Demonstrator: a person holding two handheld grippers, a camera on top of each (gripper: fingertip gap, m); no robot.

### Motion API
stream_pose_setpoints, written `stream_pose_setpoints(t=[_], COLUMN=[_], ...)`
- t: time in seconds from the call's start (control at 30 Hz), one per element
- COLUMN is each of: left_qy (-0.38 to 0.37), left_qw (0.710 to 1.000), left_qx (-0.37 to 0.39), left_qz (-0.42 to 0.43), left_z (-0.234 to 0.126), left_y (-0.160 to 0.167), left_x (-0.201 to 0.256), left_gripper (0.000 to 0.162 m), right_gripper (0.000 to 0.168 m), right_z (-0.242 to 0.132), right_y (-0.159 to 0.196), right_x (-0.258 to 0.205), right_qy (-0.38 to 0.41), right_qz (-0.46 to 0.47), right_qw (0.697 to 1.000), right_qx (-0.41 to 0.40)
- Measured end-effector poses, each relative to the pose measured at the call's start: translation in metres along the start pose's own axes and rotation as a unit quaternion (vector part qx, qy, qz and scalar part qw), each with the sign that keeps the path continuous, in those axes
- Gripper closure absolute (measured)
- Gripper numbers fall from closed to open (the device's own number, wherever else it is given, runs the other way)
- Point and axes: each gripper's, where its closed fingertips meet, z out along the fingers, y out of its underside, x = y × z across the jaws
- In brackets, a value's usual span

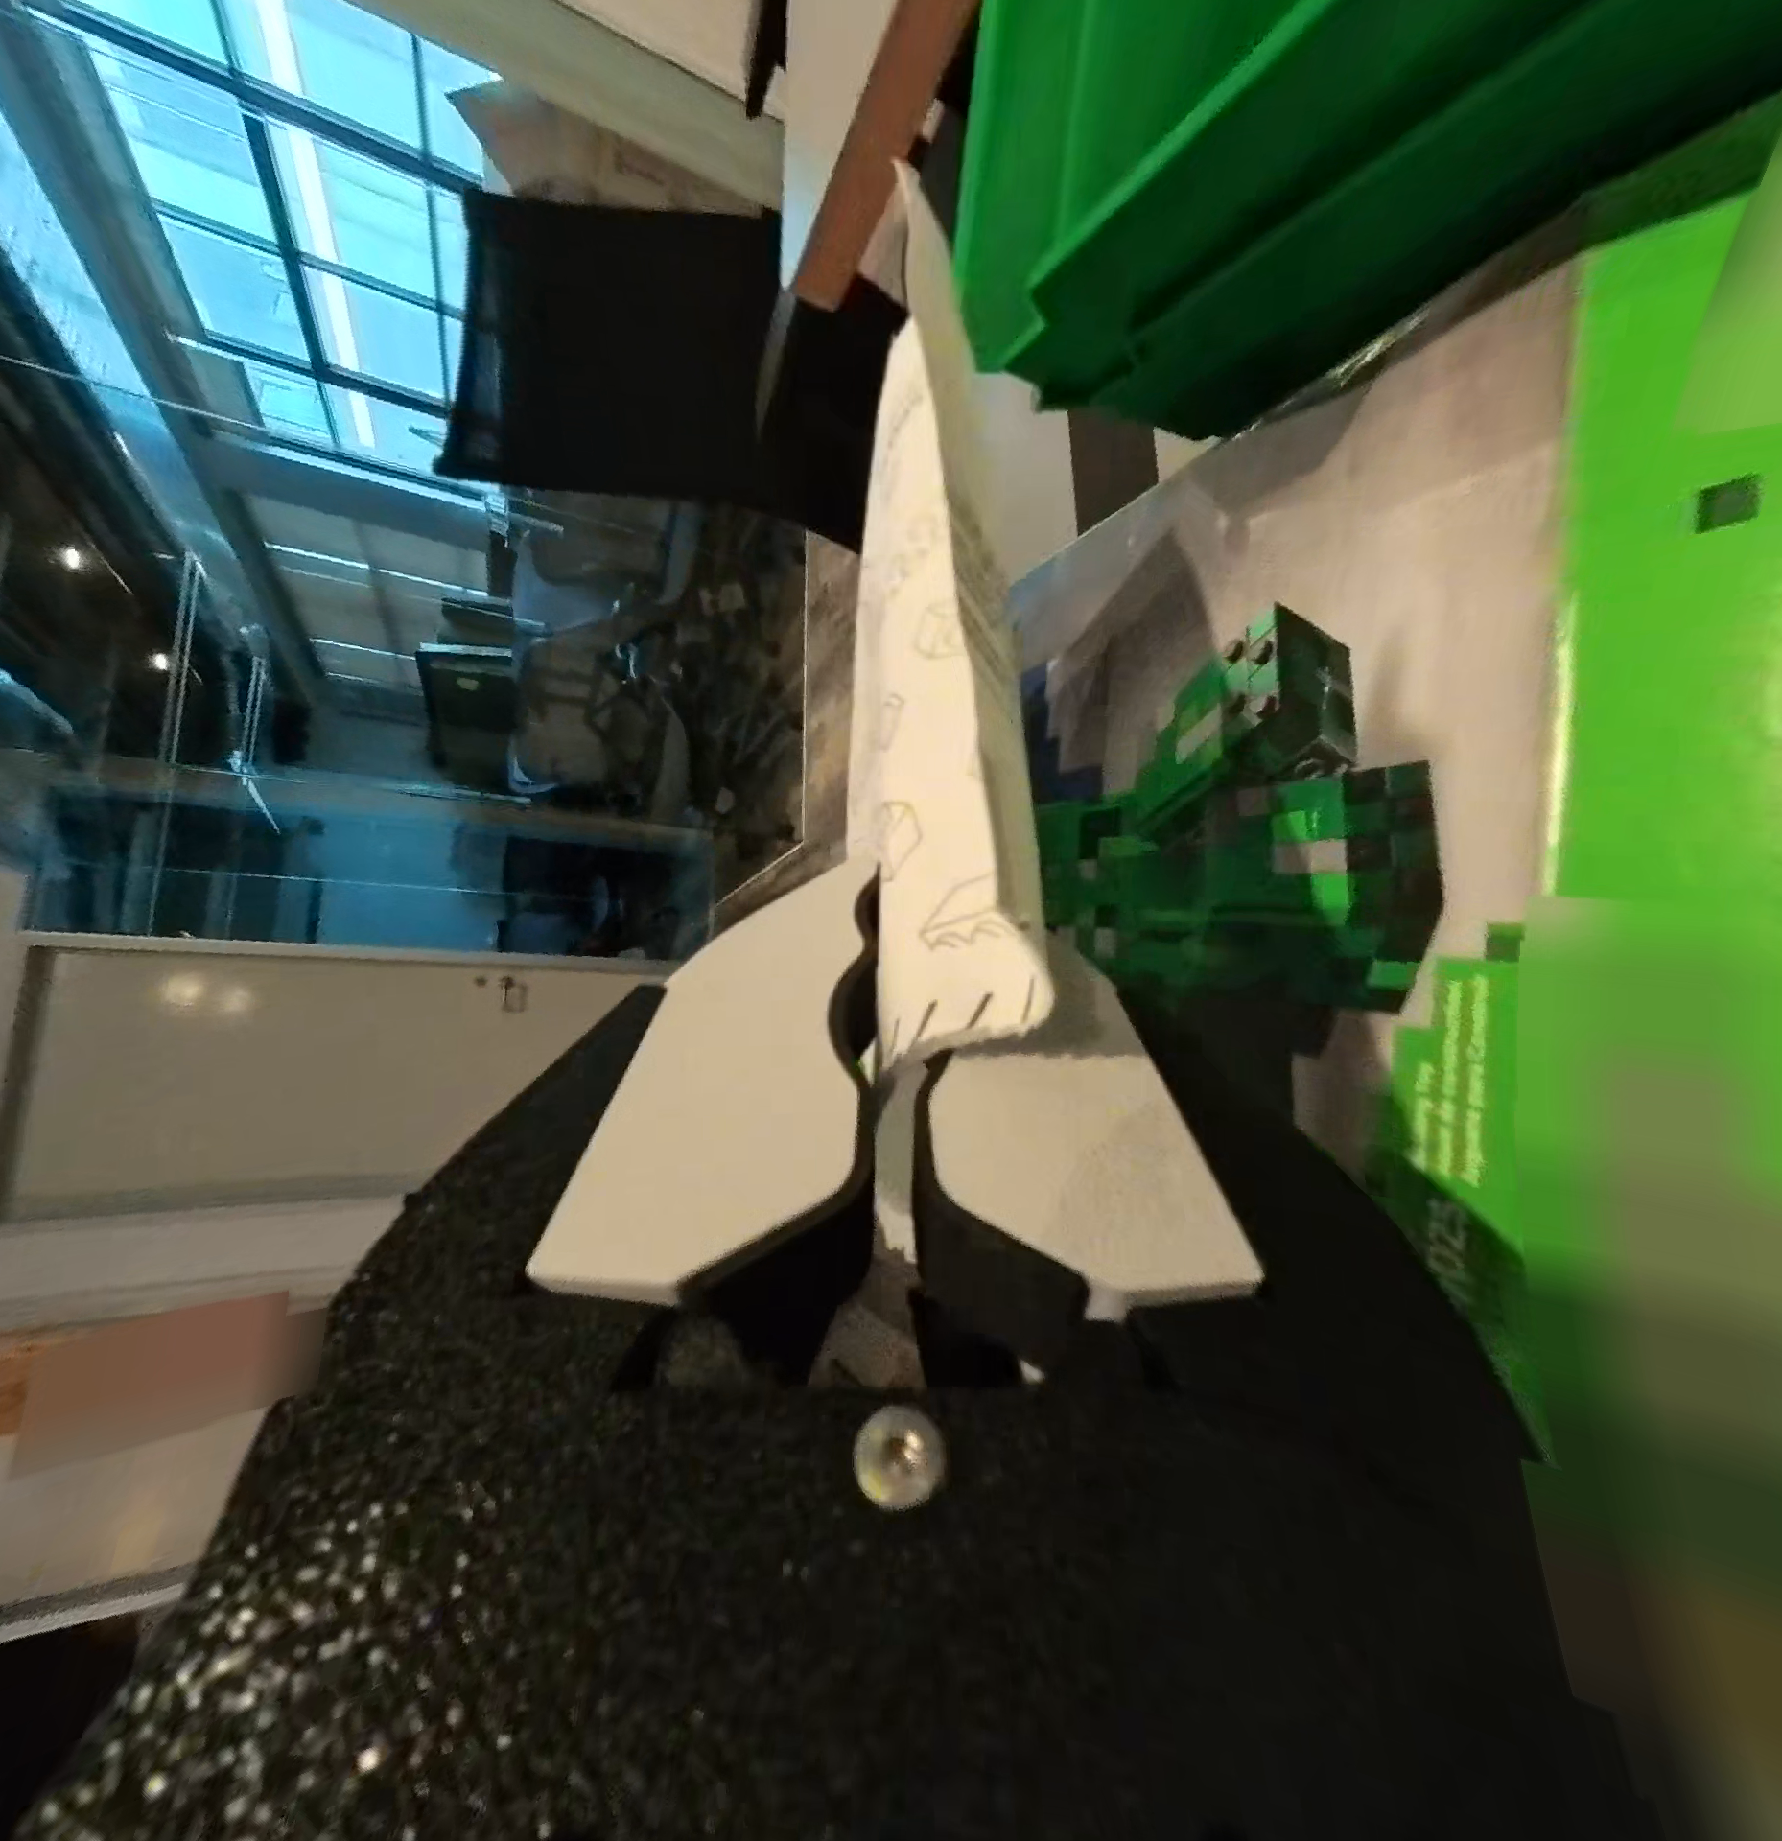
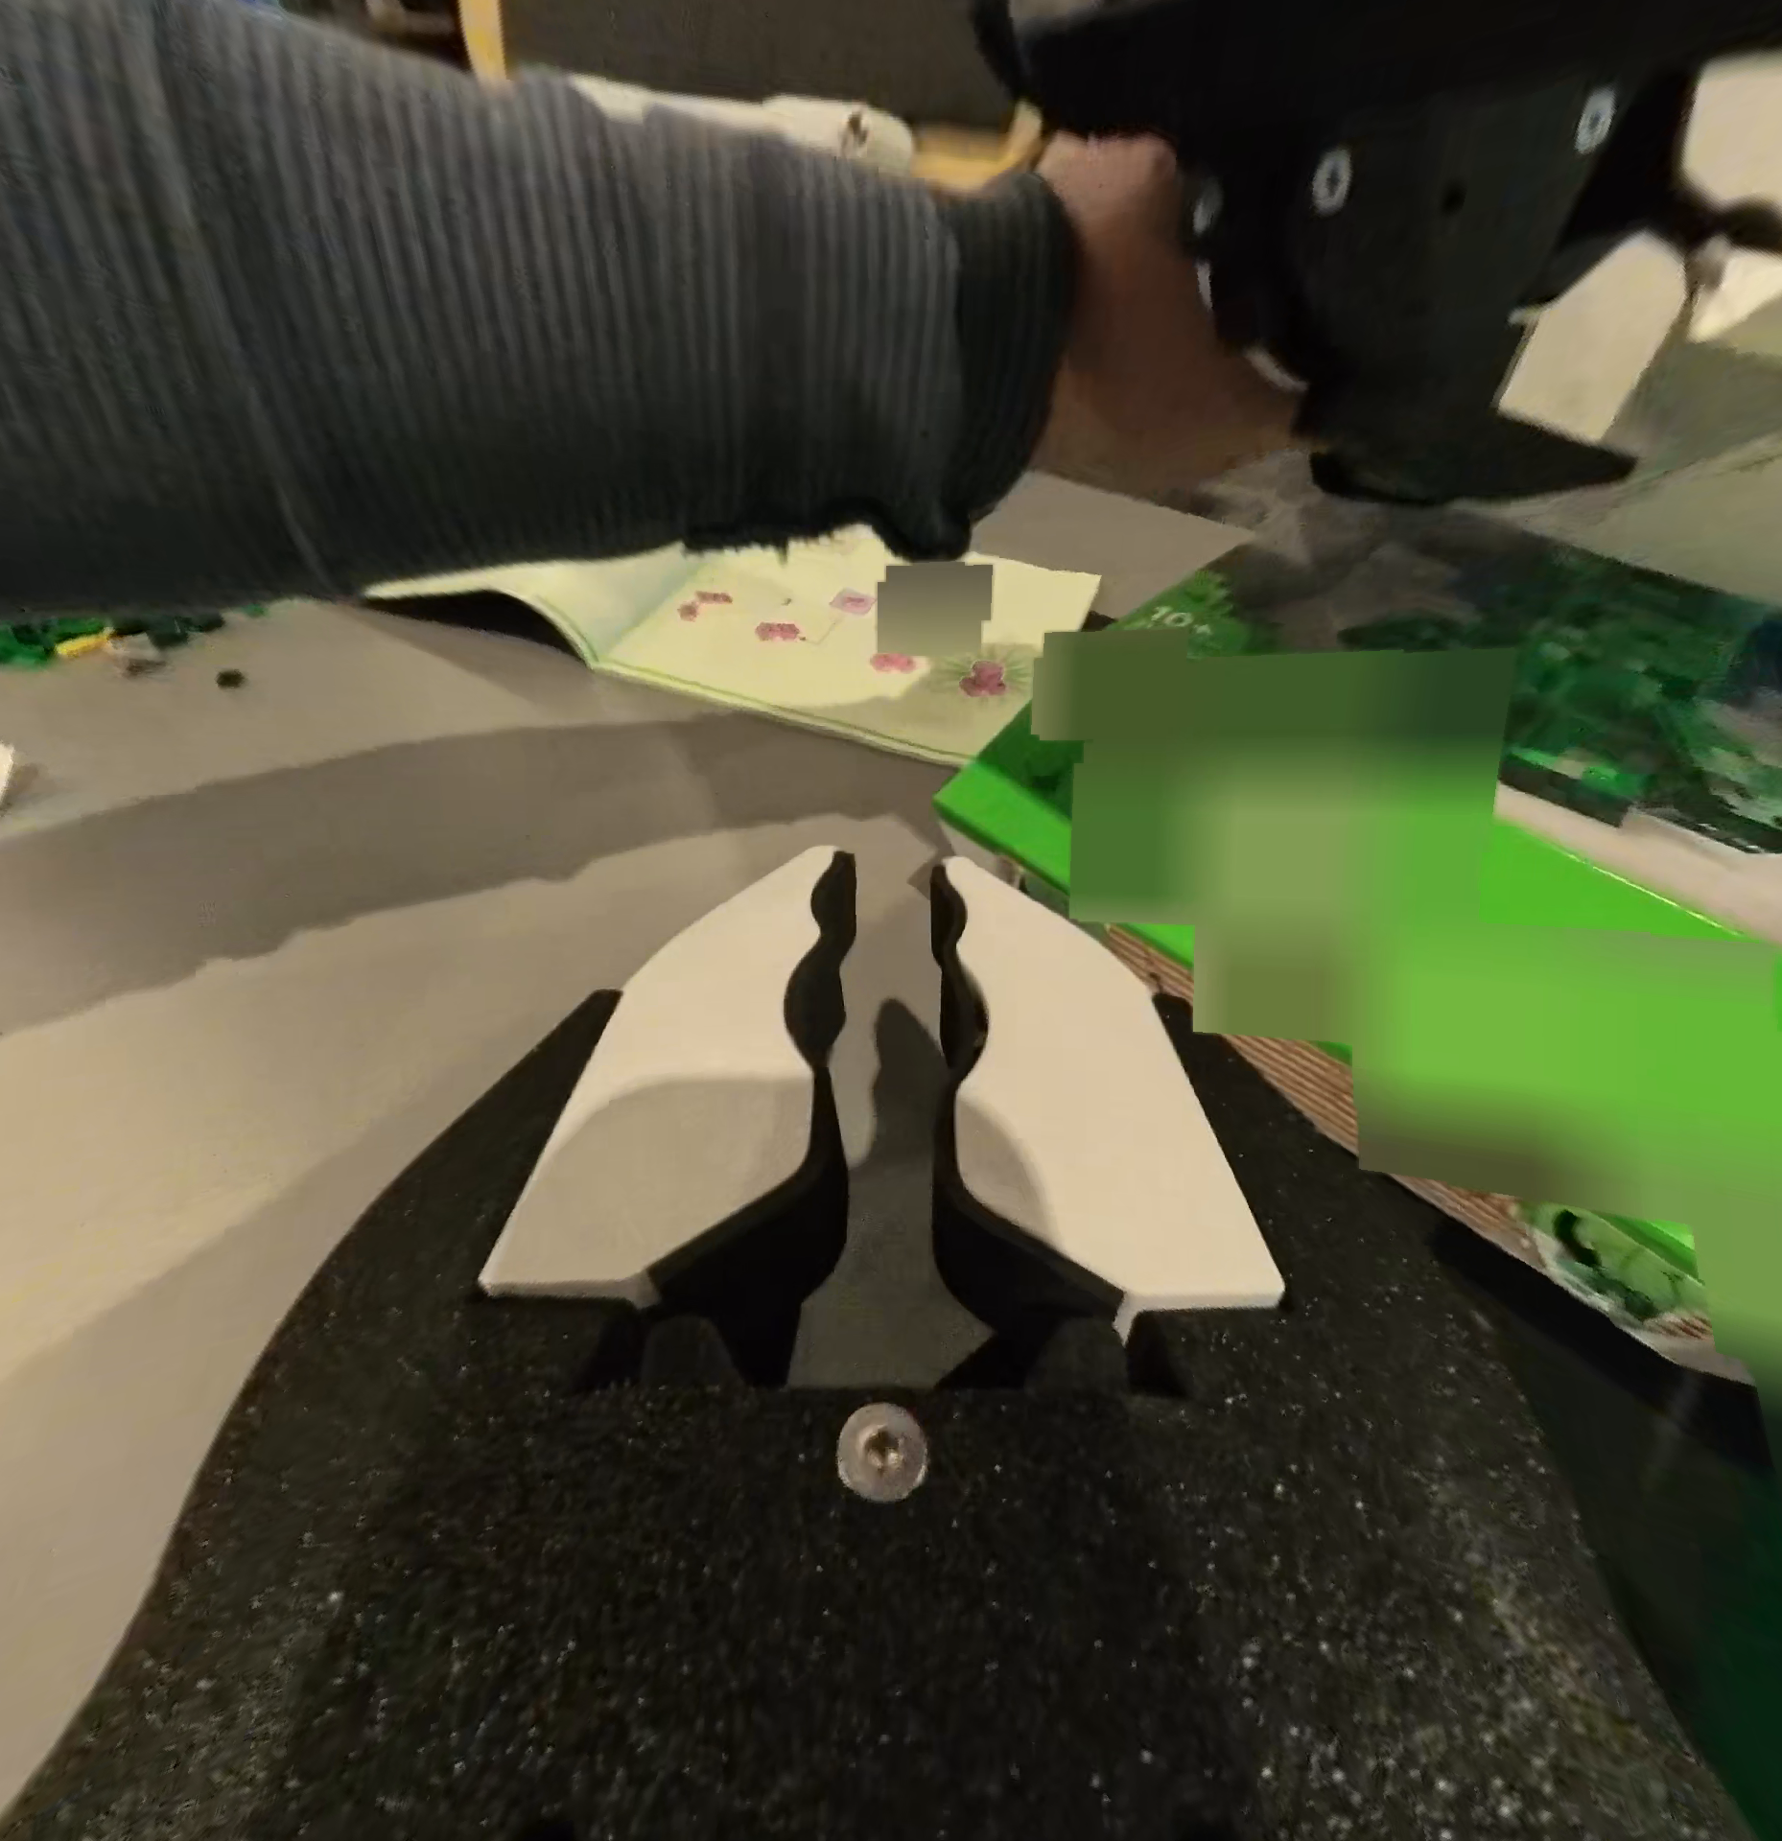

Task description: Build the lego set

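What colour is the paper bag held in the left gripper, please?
White, with faint line drawings, clearest in the left wrist view: paper bag.

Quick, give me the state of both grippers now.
Left gripper: shut on a white paper bag.
Right gripper: slightly open, holding nothing.

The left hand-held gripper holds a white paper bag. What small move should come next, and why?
Probably lower the white paper bag to the grey table and bring the right hand-held gripper to it. The left hand-held gripper pinches only its edge, and the right one is empty, jaws slightly apart.
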Motion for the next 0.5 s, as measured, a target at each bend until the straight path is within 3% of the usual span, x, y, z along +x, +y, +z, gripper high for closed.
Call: stream_pose_setpoints(t=[0.17,0.43,0.5], left_qy=[0.032,0.114,0.122], left_qw=[0.999,0.992,0.989], left_qx=[-0.003,-0.009,-0.008], left_qz=[0.024,-0.062,-0.082], left_z=[0.015,0.003,-0.007], left_y=[-0.014,0.005,0.011], left_x=[0.012,0.037,0.04], left_gripper=[0.162,0.071,0.065], right_gripper=[0.154,0.154,0.154], right_z=[-0.006,-0.006,-0.003], right_y=[-0.005,-0.002,0.001], right_x=[0.009,0.014,0.013], right_qy=[0.015,0.016,0.017], right_qz=[0.007,0.032,0.028], right_qw=[1.0,0.999,0.999], right_qx=[0.009,0.008,0.001])
